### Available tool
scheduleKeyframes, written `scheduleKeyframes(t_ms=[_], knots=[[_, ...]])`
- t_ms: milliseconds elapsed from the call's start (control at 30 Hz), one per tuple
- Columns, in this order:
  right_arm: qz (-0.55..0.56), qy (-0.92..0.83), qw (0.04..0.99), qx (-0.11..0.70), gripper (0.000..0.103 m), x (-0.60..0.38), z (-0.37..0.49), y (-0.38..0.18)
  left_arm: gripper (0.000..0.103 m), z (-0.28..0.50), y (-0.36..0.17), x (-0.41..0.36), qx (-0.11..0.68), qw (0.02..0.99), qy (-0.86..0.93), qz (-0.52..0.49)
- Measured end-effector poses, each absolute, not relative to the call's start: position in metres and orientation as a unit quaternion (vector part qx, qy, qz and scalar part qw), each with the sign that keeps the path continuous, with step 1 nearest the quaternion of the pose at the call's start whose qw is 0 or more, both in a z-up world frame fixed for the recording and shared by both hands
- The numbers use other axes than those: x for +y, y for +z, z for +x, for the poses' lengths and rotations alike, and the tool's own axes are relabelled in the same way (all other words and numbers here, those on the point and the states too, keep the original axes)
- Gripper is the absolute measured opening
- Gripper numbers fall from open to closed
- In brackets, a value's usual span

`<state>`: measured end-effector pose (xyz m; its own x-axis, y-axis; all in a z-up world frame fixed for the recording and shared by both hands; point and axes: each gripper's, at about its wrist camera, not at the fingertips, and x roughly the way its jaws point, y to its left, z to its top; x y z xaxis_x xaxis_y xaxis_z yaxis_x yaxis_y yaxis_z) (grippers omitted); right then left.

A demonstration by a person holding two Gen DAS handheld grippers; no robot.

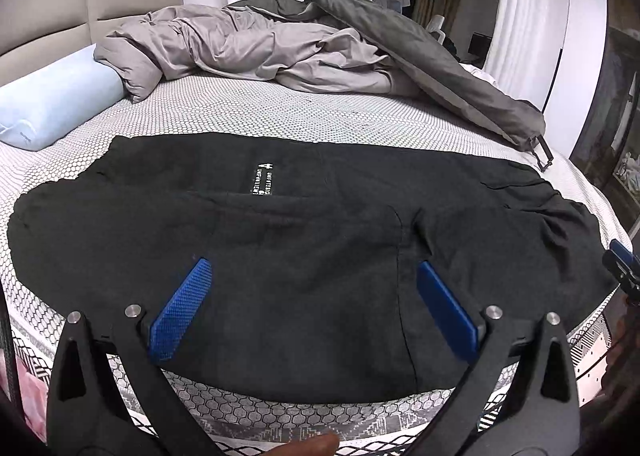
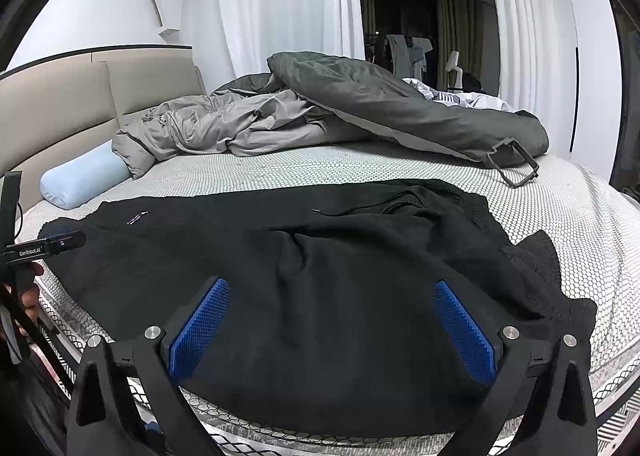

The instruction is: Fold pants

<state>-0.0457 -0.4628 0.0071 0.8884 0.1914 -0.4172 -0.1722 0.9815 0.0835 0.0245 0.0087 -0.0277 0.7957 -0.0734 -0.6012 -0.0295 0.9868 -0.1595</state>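
Observation:
Black pants point(image 1: 280, 248) lie spread flat across the near edge of the bed, a white printed label point(image 1: 262, 179) on them. In the right wrist view the same pants point(image 2: 340, 296) show a bunched waistband with a drawstring point(image 2: 400, 201) at the right. My left gripper point(image 1: 314, 268) hovers open over the pants' near middle, blue pads point(image 1: 184, 308) wide apart, nothing between them. My right gripper point(image 2: 332, 288) is likewise open above the cloth near the waist end. The left gripper's body point(image 2: 44, 246) shows at the left edge of the right wrist view.
A rumpled grey duvet point(image 1: 280, 43) fills the far half of the mattress point(image 1: 320, 111). A pale blue bolster pillow point(image 1: 52, 107) lies at the far left by the beige headboard point(image 1: 60, 3). A dark rectangular buckle point(image 2: 514, 163) lies at the duvet's right end. White curtains hang behind.

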Motion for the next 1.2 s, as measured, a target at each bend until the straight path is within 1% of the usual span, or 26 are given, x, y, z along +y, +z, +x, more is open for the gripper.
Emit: scheduleKeyframes(t_ms=[233,400,633,867,900,1000,1033,1200], knots=[[0.019,0.088,0.971,0.22,0.103,-0.469,-0.046,0.004,0.102,0.022,-0.027,0.014,0.315,0.946,-0.002,-0.071],[0.033,0.074,0.971,0.226,0.103,-0.481,-0.045,0.0,0.102,0.015,-0.023,0.034,0.302,0.95,0.005,-0.083],[0.069,0.051,0.97,0.226,0.103,-0.509,-0.048,0.001,0.102,-0.003,-0.016,0.085,0.282,0.953,0.053,-0.096],[0.101,0.063,0.967,0.225,0.103,-0.533,-0.063,0.008,0.102,-0.021,-0.017,0.164,0.274,0.94,0.11,-0.169],[0.106,0.061,0.965,0.233,0.103,-0.535,-0.062,0.006,0.102,-0.021,-0.021,0.176,0.283,0.935,0.109,-0.181],[0.137,0.065,0.955,0.253,0.103,-0.548,-0.061,0.002,0.091,-0.018,-0.036,0.198,0.309,0.922,0.116,-0.201],[0.147,0.065,0.953,0.256,0.103,-0.551,-0.062,0.001,0.089,-0.016,-0.041,0.202,0.32,0.917,0.12,-0.205],[0.172,0.062,0.947,0.262,0.103,-0.561,-0.063,-0.001,0.089,-0.016,-0.056,0.219,0.345,0.901,0.107,-0.24]])
